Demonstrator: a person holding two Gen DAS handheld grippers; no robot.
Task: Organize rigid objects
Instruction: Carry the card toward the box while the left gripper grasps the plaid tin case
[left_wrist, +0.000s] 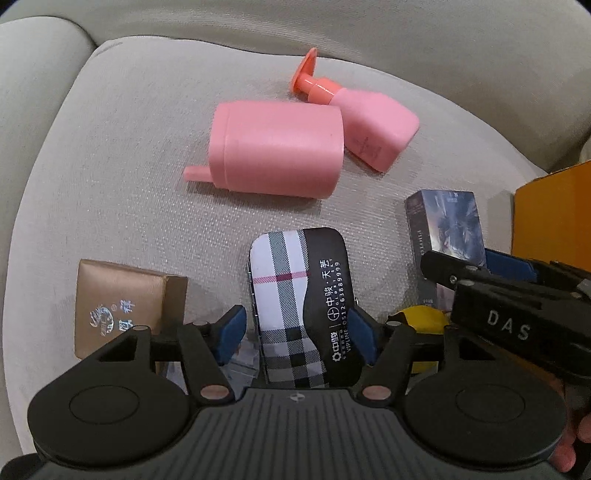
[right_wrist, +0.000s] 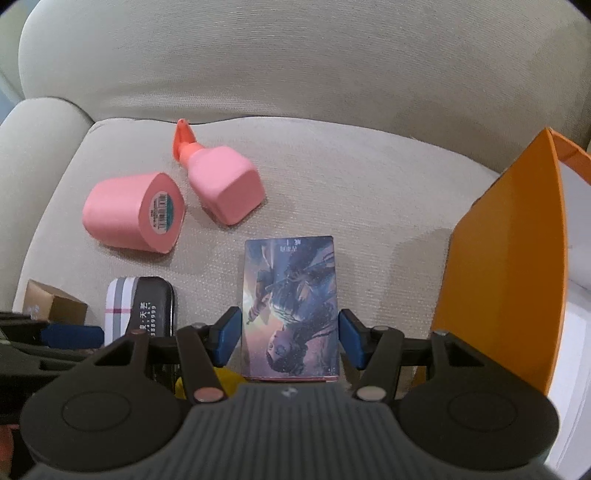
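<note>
We are holding our left tool (left_wrist: 297, 332) over a rounded rectangular case with a white, grey and pink plaid half and a black half printed with white lettering (left_wrist: 301, 295). It is lying flat on the beige woven sofa cushion (left_wrist: 129, 184), its long axis running straight away from us between the blue pads (left_wrist: 231, 328). The left pad is standing clear of the case edge and the right one is sitting right at it, so the tool is released, gripping nothing.

Our right tool (right_wrist: 290, 334) is straddling a flat rectangular box printed with a blue and purple illustrated figure (right_wrist: 291, 306). The box is lying lengthwise away from us, its artwork upside down to our view. Narrow gaps are showing at both pads, so this tool is released too.

Farther off, a large pink plastic bottle (left_wrist: 275, 147) is lying on its side, its spout pointing left, beside a smaller pink pump bottle with an orange-red nozzle (left_wrist: 369, 125) pointing toward the backrest. A tan cardboard box with silver print (left_wrist: 118, 302) is sitting left of the case, and an orange open container (right_wrist: 506, 266) is standing at the right.
</note>
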